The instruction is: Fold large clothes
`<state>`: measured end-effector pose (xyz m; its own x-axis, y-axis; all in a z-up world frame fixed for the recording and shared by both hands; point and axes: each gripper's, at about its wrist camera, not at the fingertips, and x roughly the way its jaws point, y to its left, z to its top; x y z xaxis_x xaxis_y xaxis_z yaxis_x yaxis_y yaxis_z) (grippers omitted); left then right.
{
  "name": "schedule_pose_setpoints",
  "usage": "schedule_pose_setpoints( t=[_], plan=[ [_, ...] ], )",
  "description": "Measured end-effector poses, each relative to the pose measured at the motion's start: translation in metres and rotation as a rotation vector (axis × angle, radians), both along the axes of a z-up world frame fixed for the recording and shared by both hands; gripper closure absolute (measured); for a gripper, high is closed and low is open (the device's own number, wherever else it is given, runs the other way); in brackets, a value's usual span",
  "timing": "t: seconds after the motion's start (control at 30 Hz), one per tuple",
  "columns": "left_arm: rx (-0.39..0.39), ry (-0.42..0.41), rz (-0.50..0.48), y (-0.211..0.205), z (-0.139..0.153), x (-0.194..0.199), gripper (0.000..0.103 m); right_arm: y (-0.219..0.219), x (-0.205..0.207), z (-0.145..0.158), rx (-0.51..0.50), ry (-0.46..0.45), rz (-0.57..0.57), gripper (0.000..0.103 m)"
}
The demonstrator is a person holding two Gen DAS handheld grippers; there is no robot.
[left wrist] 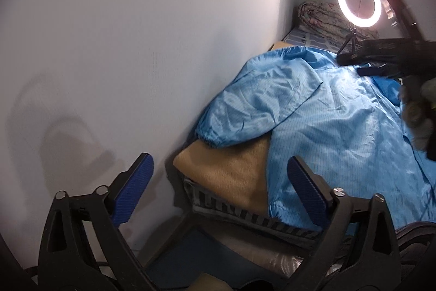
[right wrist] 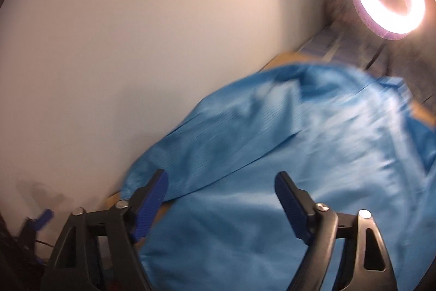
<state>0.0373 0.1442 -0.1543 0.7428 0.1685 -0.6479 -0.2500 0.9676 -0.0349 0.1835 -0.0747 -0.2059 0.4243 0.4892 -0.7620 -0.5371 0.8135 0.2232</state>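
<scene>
Your left gripper (left wrist: 220, 187): blue-padded jaws spread wide, nothing between them, above tan fleece blanket (left wrist: 229, 171). Shiny light-blue coat (left wrist: 340, 127) lies spread on blanket, sleeve (left wrist: 259, 111) folded across. Lit ring light (left wrist: 359, 1) on small tripod beyond.

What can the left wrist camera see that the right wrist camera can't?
Only the left wrist view shows the rolled-up quilt behind the light, the little tripod under it, the tan blanket's big bare corner, and the right hand-held gripper reaching over the cloth.

Only the right wrist view shows the garment's far right edge; it is blurry there.

Both show the blue garment with its sleeve folded across, the ring light, and the pale wall. Each hand-held gripper is open; the left holds nothing.
</scene>
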Motion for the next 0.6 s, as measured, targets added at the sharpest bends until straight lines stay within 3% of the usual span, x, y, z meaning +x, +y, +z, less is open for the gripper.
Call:
schedule_pose_setpoints(
  t=[0.13, 0.23, 0.4, 0.53, 0.57, 0.6],
  plan=[
    [-0.025, 0.013, -0.005, 0.006, -0.006, 0.0, 0.006, 0.024, 0.023, -0.055, 0.107, 0.247, 0.012, 0.043],
    [-0.032, 0.021, 0.005, 0.01, -0.009, -0.001, 0.006, 0.033, 0.038, -0.094, 0.187, 0.405, -0.029, 0.047],
    [-0.065, 0.039, 0.025, 0.019, -0.014, 0.002, 0.006, 0.044, 0.056, -0.143, 0.189, 0.485, -0.108, 0.051],
    [-0.079, 0.051, 0.026, 0.023, -0.017, 0.005, 0.006, 0.05, 0.066, -0.161, 0.211, 0.515, -0.151, 0.055],
    [-0.078, 0.057, 0.026, 0.023, -0.018, 0.005, 0.006, 0.052, 0.066, -0.163, 0.222, 0.511, -0.153, 0.058],
    [-0.078, 0.063, 0.025, 0.023, -0.019, 0.007, 0.006, 0.053, 0.067, -0.163, 0.229, 0.509, -0.15, 0.071]
  ],
)
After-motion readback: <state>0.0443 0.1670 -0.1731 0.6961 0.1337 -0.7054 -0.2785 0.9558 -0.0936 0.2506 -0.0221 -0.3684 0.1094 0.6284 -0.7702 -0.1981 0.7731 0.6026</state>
